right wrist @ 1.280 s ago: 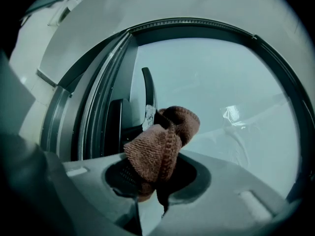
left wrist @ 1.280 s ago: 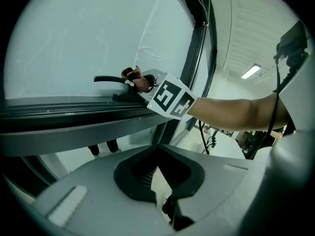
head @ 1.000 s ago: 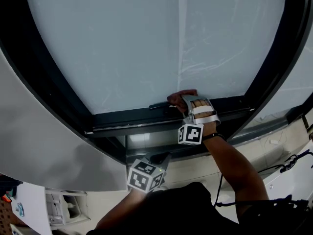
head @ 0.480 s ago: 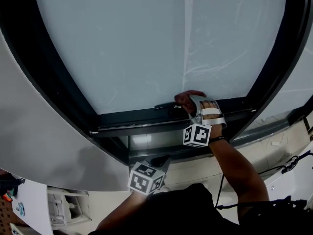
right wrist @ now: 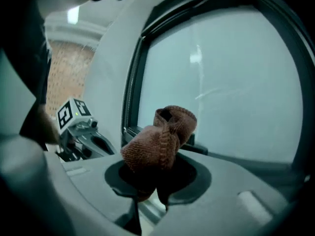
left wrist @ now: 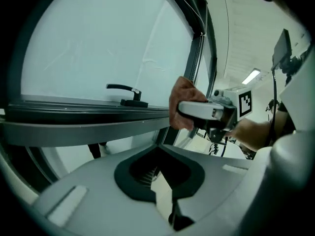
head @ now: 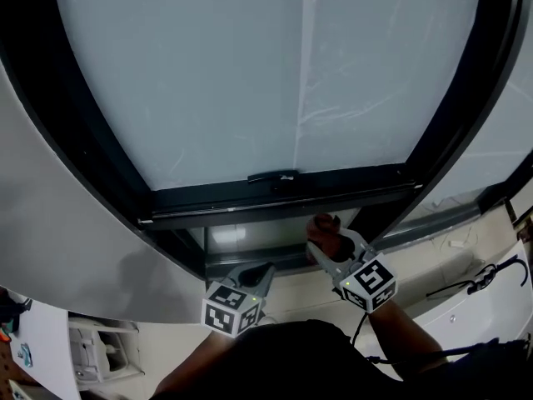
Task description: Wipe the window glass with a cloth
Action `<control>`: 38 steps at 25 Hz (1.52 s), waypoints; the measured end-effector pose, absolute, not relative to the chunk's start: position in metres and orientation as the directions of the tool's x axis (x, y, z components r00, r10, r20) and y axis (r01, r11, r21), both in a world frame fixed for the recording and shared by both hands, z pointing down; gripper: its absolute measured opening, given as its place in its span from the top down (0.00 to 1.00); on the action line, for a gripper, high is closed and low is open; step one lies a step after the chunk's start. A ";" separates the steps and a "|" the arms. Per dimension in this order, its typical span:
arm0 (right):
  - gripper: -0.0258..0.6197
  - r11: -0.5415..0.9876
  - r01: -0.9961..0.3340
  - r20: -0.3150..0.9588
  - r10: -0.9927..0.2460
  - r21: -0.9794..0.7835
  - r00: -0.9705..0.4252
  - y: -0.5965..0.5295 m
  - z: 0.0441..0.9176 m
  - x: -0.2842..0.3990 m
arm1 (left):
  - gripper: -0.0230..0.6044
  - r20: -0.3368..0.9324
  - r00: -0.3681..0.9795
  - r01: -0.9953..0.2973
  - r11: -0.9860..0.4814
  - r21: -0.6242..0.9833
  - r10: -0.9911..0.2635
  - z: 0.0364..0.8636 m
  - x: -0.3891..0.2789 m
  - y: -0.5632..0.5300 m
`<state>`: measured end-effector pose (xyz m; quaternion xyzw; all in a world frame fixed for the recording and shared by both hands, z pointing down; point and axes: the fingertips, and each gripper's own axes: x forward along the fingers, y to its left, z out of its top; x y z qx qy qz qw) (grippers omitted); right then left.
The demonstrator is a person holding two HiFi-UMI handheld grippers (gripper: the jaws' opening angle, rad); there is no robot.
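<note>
The window glass (head: 250, 73) is a big pale pane in a dark frame (head: 275, 202), with a black handle (head: 275, 176) at its bottom edge. My right gripper (head: 326, 242) hangs below the frame, off the glass, shut on a brown knitted cloth (head: 323, 226). In the right gripper view the cloth (right wrist: 162, 136) bulges up out of the right gripper (right wrist: 157, 183), with the glass (right wrist: 231, 82) behind it. My left gripper (head: 256, 277) sits lower left, shut and holding nothing. The left gripper view shows the left gripper (left wrist: 165, 183), the handle (left wrist: 125, 93) and the cloth (left wrist: 181, 102).
A broad grey wall panel (head: 58, 248) curves along the window's left side. Below the frame runs a light sill (head: 433, 248). White equipment with black cables (head: 491, 277) stands at the lower right, and a white unit (head: 100, 348) at the lower left.
My right gripper, with the cloth in it, has dropped from the bottom frame beside the handle to below the frame, closer to me. The left gripper has barely shifted.
</note>
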<state>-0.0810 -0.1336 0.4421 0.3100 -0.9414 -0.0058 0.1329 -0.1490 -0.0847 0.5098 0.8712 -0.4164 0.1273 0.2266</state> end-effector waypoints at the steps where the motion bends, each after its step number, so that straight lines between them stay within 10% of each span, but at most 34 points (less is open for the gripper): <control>1: 0.82 0.798 -0.603 0.245 -0.585 0.005 -0.773 -0.124 0.449 -0.072 | 0.94 0.408 0.619 -0.785 -0.549 0.287 -0.671 0.509 -0.148 -0.080; 38: 0.82 0.772 -0.621 0.202 -0.592 -0.134 -0.780 0.155 0.476 0.072 | 0.94 0.418 0.502 -0.865 -0.425 0.267 -0.758 0.504 -0.047 0.165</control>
